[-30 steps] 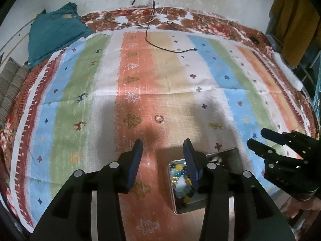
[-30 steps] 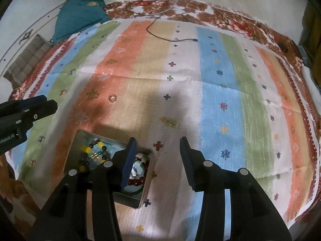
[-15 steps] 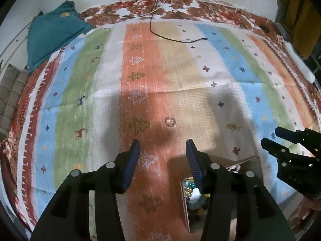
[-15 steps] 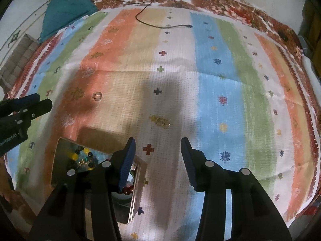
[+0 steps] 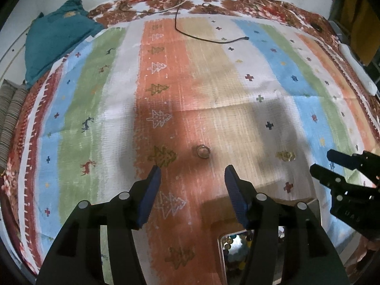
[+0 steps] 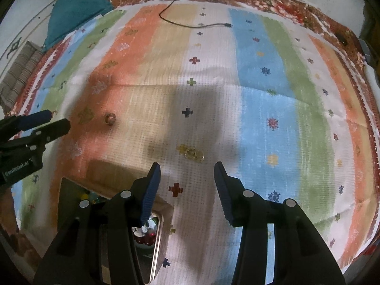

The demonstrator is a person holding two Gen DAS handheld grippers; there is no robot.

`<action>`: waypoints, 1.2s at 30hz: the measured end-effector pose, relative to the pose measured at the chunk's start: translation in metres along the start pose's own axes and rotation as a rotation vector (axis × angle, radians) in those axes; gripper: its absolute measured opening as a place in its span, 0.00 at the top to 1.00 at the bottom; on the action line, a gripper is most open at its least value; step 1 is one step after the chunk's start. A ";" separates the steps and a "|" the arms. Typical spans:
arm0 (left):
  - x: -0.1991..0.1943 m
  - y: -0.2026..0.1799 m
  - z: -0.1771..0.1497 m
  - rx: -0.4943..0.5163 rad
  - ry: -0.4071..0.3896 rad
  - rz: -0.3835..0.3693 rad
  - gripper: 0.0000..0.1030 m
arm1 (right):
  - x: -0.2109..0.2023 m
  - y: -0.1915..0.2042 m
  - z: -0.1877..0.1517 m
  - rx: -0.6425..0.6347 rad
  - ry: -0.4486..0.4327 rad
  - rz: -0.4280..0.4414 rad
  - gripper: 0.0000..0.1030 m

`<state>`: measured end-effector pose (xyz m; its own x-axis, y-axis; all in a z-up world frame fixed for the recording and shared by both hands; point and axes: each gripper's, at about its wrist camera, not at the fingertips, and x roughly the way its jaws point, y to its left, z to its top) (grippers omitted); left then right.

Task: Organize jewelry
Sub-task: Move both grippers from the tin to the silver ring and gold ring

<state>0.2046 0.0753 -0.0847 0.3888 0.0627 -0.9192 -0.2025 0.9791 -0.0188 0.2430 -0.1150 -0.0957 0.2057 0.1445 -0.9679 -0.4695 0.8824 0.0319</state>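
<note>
My left gripper [image 5: 192,174] hangs just short of the silver ring [image 5: 202,151], jaws opening, nothing between them. Right of that ring lie the gold rings [image 6: 193,154], just ahead of my right gripper [image 6: 187,173], its jaws apart and empty. The metal tray [image 6: 158,242] sits nearer me.

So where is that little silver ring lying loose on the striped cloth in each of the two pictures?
Left wrist view: silver ring at centre, just ahead of the left gripper.
Right wrist view: same ring at left of middle.
Shared landmark: the gold jewelry cluster.
</note>
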 end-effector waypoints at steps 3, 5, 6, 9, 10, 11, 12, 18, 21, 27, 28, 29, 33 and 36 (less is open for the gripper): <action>0.006 -0.001 0.004 -0.002 0.014 -0.014 0.46 | 0.005 0.001 0.004 -0.005 0.010 0.001 0.54; 0.008 -0.003 0.006 0.002 0.020 -0.017 0.46 | 0.009 0.001 0.006 -0.006 0.017 -0.003 0.54; 0.010 -0.004 0.008 0.008 0.020 -0.016 0.46 | 0.012 0.001 0.007 -0.009 0.025 -0.007 0.54; 0.014 -0.007 0.010 0.018 0.028 -0.010 0.46 | 0.022 0.002 0.009 -0.019 0.051 -0.019 0.54; 0.016 -0.007 0.011 0.021 0.033 -0.006 0.46 | 0.025 0.002 0.009 -0.022 0.059 -0.024 0.54; 0.019 -0.008 0.012 0.025 0.038 -0.003 0.46 | 0.028 0.001 0.010 -0.023 0.065 -0.027 0.54; 0.022 -0.009 0.013 0.029 0.044 -0.001 0.46 | 0.030 0.001 0.010 -0.022 0.071 -0.030 0.54; 0.038 -0.007 0.017 0.040 0.078 0.011 0.46 | 0.041 0.002 0.014 -0.034 0.098 -0.042 0.54; 0.047 -0.008 0.019 0.046 0.095 0.011 0.48 | 0.045 0.004 0.015 -0.040 0.108 -0.045 0.54; 0.061 -0.011 0.022 0.054 0.127 -0.001 0.52 | 0.054 0.002 0.019 -0.041 0.128 -0.052 0.54; 0.063 -0.011 0.023 0.054 0.131 -0.002 0.54 | 0.056 0.002 0.019 -0.043 0.134 -0.047 0.54; 0.065 -0.011 0.023 0.055 0.137 -0.007 0.55 | 0.057 0.001 0.020 -0.045 0.140 -0.047 0.54; 0.073 -0.012 0.024 0.059 0.152 -0.016 0.58 | 0.064 0.003 0.022 -0.053 0.155 -0.046 0.54; 0.078 -0.010 0.025 0.062 0.154 -0.009 0.58 | 0.070 0.005 0.023 -0.058 0.166 -0.044 0.55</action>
<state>0.2598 0.0750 -0.1464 0.2474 0.0285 -0.9685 -0.1422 0.9898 -0.0073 0.2747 -0.0900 -0.1572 0.0845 0.0265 -0.9961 -0.5128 0.8583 -0.0207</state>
